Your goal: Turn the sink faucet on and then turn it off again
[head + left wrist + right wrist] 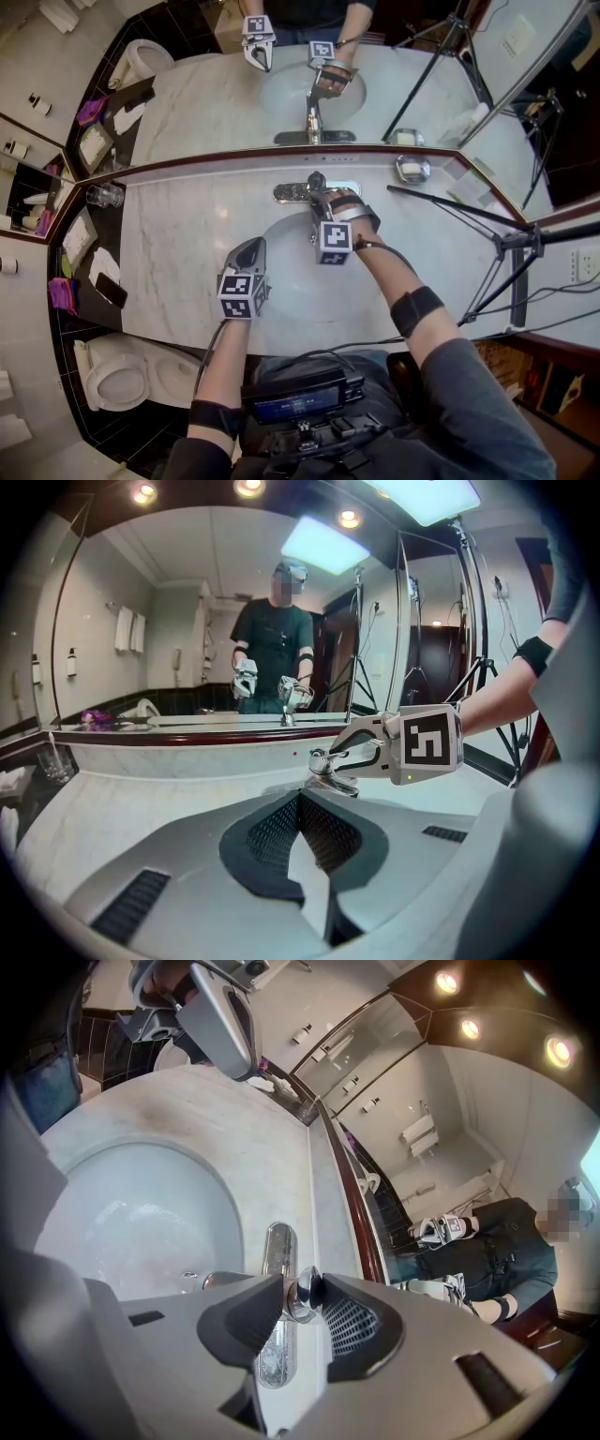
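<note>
At a marble bathroom worktop (pixel 187 234), the right tool (pixel 319 195) had its two dark-padded jaws closed partway, pressing from either side on the rounded chrome lever (pixel 305 1290) of the chrome sink faucet (pixel 292 192). The faucet stood at the back rim of the oval white basin (pixel 281 248), just in front of the wall mirror (pixel 441 103). The left tool (pixel 254 246) hung over the basin's near left edge, apart from the faucet, its jaws fully together with nothing between them. From the head view, the right tool covered the lever and most of the spout. The right gripper view showed only a short stub of the spout past one jaw. Whether water ran could not be made out in any view. The mirror repeated both tools, small and blurred.
</note>
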`<action>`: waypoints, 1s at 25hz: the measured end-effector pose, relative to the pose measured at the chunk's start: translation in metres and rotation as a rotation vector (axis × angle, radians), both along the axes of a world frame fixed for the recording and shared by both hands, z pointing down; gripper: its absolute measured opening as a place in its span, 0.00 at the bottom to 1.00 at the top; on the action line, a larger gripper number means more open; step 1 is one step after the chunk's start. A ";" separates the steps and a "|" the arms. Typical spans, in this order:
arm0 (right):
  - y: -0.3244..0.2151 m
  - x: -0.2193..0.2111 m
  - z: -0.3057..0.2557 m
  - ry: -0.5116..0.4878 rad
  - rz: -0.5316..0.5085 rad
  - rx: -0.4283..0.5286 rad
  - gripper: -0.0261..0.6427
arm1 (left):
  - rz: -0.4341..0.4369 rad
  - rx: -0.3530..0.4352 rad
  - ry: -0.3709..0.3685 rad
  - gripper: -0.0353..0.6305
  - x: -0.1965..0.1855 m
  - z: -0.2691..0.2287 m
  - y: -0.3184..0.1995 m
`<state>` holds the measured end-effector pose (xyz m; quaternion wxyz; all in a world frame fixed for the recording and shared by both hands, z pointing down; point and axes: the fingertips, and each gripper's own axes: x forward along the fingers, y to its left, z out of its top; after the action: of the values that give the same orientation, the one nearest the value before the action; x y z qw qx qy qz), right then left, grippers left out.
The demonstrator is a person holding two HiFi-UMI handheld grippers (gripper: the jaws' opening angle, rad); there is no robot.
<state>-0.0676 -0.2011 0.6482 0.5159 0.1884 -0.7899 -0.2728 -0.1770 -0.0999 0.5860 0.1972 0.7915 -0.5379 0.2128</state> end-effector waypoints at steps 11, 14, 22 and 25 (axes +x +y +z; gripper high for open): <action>0.017 0.000 0.017 0.039 -0.010 -0.015 0.24 | 0.000 0.002 0.002 0.06 -0.001 0.000 -0.001; 0.018 -0.001 0.015 0.024 -0.003 -0.015 0.24 | 0.001 0.003 0.002 0.06 -0.001 -0.001 -0.001; 0.019 -0.001 0.014 0.028 -0.014 -0.011 0.24 | -0.011 0.000 -0.002 0.06 -0.004 0.001 0.003; 0.020 0.000 0.013 0.022 0.002 -0.007 0.24 | -0.018 -0.003 -0.008 0.06 -0.007 0.001 0.006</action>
<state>-0.0680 -0.1810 0.6611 0.5257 0.1843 -0.7849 -0.2714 -0.1844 -0.0940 0.5868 0.1982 0.7856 -0.5452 0.2150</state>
